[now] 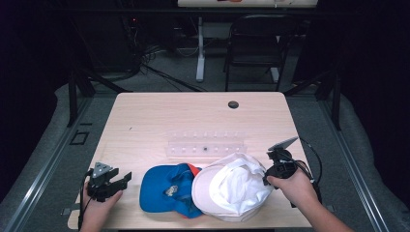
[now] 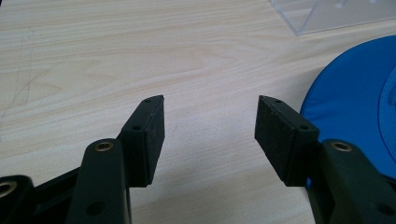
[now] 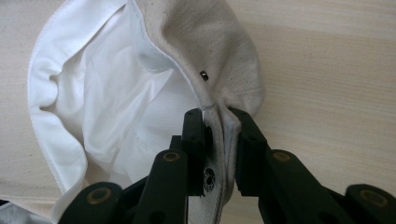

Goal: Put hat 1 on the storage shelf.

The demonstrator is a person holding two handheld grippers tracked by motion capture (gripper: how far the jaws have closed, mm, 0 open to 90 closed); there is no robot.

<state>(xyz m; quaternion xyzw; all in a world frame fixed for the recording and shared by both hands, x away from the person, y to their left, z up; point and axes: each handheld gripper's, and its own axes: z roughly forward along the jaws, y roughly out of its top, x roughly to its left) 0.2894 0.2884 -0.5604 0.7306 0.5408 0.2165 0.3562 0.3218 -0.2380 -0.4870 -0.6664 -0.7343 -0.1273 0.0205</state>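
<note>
The white cap [image 1: 232, 188] is positioned at the near edge of the table [image 1: 159, 116], at 6 o'clock from the clear rack [image 1: 207, 144], with its lining facing up. Its rim is clamped between the jaws of the right gripper [image 3: 217, 116] at the cap's 3 o'clock side. The blue cap [image 1: 167, 189] is overlapped by the white cap at 9 o'clock. The left gripper [image 2: 210, 126] is held released over bare wood, at 9 o'clock from the blue cap, nothing gripped.

White cap [image 3: 116, 93]: soft cloth, matt, napped outside.
Blue cap [image 2: 359, 102]: smooth cloth.
Table [image 1: 159, 121]: pale wood-grain, satin.
Rack [image 1: 205, 143], 12 o'clock: clear glossy plastic.
</note>
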